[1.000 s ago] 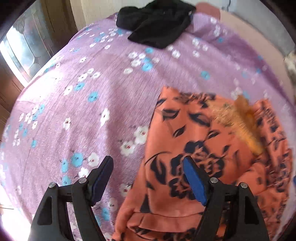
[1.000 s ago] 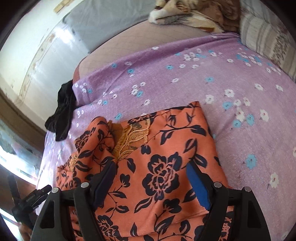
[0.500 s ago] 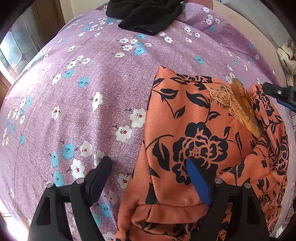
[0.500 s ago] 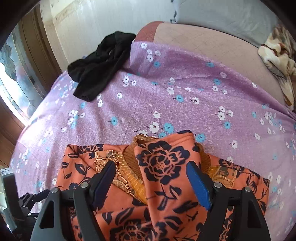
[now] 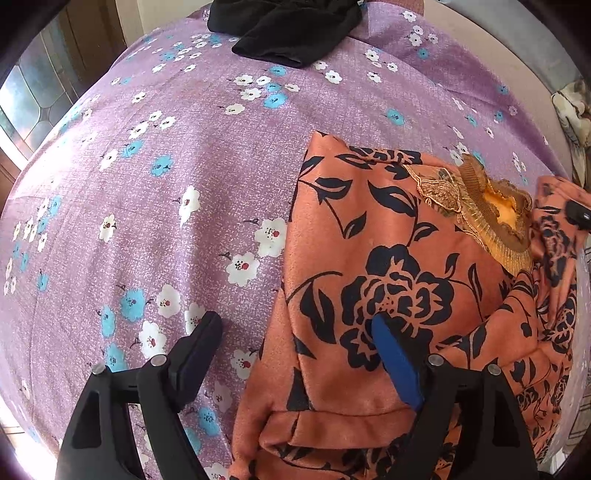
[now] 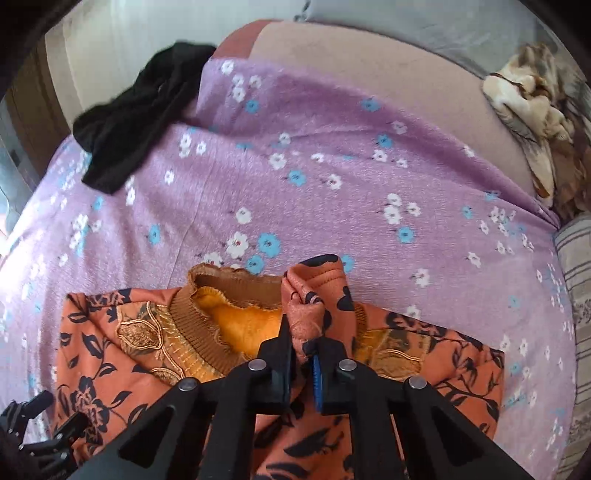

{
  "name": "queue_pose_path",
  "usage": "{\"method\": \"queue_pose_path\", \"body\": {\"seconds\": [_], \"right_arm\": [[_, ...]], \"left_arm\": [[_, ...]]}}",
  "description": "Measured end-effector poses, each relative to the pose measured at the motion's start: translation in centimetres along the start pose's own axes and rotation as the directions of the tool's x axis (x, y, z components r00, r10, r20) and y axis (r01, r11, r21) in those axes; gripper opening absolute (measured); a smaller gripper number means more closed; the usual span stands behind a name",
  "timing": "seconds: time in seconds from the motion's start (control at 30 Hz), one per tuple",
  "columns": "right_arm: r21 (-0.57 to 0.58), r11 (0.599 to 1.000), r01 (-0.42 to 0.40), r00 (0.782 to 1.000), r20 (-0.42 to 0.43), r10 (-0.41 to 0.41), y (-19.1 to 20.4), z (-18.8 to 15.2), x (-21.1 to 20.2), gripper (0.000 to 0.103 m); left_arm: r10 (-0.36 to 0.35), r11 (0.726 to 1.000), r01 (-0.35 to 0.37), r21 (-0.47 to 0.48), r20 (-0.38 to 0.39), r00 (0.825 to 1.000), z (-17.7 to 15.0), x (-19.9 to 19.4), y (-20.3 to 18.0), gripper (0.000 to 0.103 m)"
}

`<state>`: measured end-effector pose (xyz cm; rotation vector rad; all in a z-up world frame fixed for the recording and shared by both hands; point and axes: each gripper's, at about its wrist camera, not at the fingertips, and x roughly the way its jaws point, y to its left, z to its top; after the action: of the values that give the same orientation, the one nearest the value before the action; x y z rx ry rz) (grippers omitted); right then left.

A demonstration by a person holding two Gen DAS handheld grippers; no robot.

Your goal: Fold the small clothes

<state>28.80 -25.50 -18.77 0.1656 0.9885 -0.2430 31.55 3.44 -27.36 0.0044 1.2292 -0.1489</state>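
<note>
An orange top with black flowers (image 5: 388, 266) lies on the purple flowered bedsheet (image 5: 166, 184), its brown ribbed collar (image 5: 480, 214) at the far right of the left wrist view. My left gripper (image 5: 295, 332) is open, its right finger over the top's near edge and its left finger over the sheet. My right gripper (image 6: 303, 343) is shut on a bunched fold of the orange top (image 6: 314, 291) just beside the collar (image 6: 221, 291). The right gripper's edge shows in the left wrist view (image 5: 578, 214).
A black garment (image 5: 291, 29) lies at the far end of the bed, also in the right wrist view (image 6: 136, 110). A brown and cream blanket (image 6: 532, 118) and a striped pillow (image 6: 576, 280) are at the right. A wooden door with glass (image 5: 33, 85) stands to the left.
My right gripper has closed on a fold of the orange top beside the collar; it was open half a second ago. My left gripper has stayed open and moved slightly closer.
</note>
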Motion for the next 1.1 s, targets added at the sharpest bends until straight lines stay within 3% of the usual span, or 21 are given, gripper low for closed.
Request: {"method": "queue_pose_path", "body": {"seconds": [0.1, 0.2, 0.27, 0.43, 0.5, 0.57, 0.67, 0.77, 0.8, 0.9, 1.0, 1.1], "right_arm": [[0.143, 0.988, -0.049, 0.997, 0.065, 0.04, -6.3, -2.4, -4.1, 0.008], [0.292, 0.943, -0.162, 0.985, 0.106, 0.137, -12.1, -6.3, -6.2, 0.008], [0.363, 0.913, -0.188, 0.981, 0.113, 0.157, -14.9, -9.3, -6.4, 0.008], [0.501, 0.834, -0.233, 0.968, 0.033, 0.251, -18.7, -16.4, -3.9, 0.01], [0.57, 0.787, -0.234, 0.958, -0.001, 0.286, -19.8, -18.0, -2.9, 0.013], [0.612, 0.746, -0.262, 0.948, 0.018, 0.318, -20.7, -18.0, -3.4, 0.014], [0.581, 0.784, -0.221, 0.973, 0.077, 0.218, -21.3, -17.5, -5.7, 0.021], [0.572, 0.791, -0.216, 0.976, 0.143, 0.164, -21.7, -17.2, -7.1, 0.042], [0.568, 0.786, -0.244, 0.969, 0.178, 0.171, -21.5, -17.0, -7.4, 0.059], [0.472, 0.837, -0.276, 0.954, 0.243, 0.177, -19.8, -15.6, -8.1, 0.062], [0.373, 0.874, -0.311, 0.94, 0.256, 0.225, -17.1, -14.5, -7.8, 0.061], [0.333, 0.881, -0.336, 0.939, 0.196, 0.284, -14.8, -14.4, -6.3, 0.06]], "left_arm": [[0.021, 1.0, -0.021, 0.006, 0.013, 1.0, -0.4, -0.1, -0.3, 0.084], [0.049, 0.999, -0.049, 0.022, 0.033, 0.998, -1.0, -0.4, -0.9, 0.084], [0.066, 0.997, -0.068, 0.038, 0.048, 0.997, -1.5, -0.6, -1.3, 0.084], [0.101, 0.991, -0.107, 0.077, 0.073, 0.992, -3.8, -1.3, -2.1, 0.084], [0.113, 0.988, -0.12, 0.092, 0.08, 0.99, -4.8, -1.7, -2.4, 0.084], [0.117, 0.988, -0.124, 0.088, 0.079, 0.99, -5.5, -2.0, -2.4, 0.084], [0.117, 0.991, -0.122, 0.06, 0.072, 0.99, -6.0, -2.8, -2.0, 0.084], [0.134, 0.989, -0.141, 0.044, 0.122, 0.983, -6.6, -4.5, -2.4, 0.084], [0.136, 0.988, -0.144, 0.045, 0.151, 0.979, -6.9, -5.1, -2.9, 0.084], [0.085, 0.993, -0.102, 0.067, 0.214, 0.973, -8.0, -6.7, -4.7, 0.084], [-0.012, 0.99, -0.018, 0.141, 0.209, 0.978, -8.6, -6.7, -6.9, 0.084], [0.021, 0.979, -0.053, 0.197, 0.163, 0.986, -8.6, -5.0, -9.0, 0.084]]}}
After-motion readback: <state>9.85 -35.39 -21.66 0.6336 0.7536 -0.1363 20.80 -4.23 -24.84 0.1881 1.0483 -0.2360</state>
